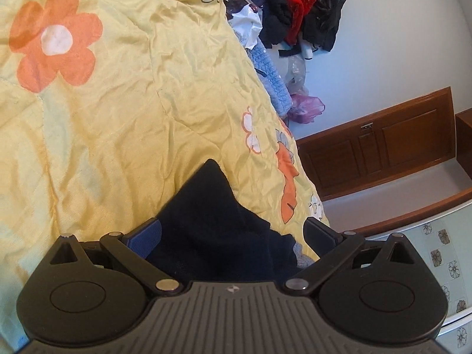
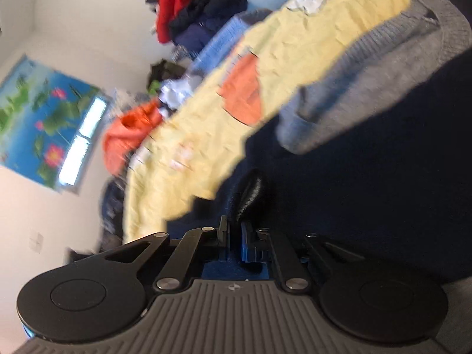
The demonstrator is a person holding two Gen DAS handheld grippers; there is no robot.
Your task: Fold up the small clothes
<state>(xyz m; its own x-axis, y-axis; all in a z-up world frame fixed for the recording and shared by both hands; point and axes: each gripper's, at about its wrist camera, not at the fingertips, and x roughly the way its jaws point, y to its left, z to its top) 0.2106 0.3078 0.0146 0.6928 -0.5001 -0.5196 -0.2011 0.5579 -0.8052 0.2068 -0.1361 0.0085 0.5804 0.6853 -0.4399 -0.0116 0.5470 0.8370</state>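
A dark navy garment (image 1: 215, 227) lies on the yellow flowered quilt (image 1: 132, 112), one corner pointing away from me. My left gripper (image 1: 231, 236) is open, its fingers spread on either side of the garment. In the blurred right wrist view the same navy garment (image 2: 368, 191) fills the right side, next to a grey knitted piece (image 2: 368, 82). My right gripper (image 2: 235, 233) is shut on a fold of the navy garment.
A heap of red, black and blue clothes (image 1: 283, 8) lies at the far end of the bed. A blue knit (image 1: 271, 70) and plastic bags (image 1: 303, 106) sit at the bed's edge. A wooden cabinet (image 1: 380, 144) stands against the wall.
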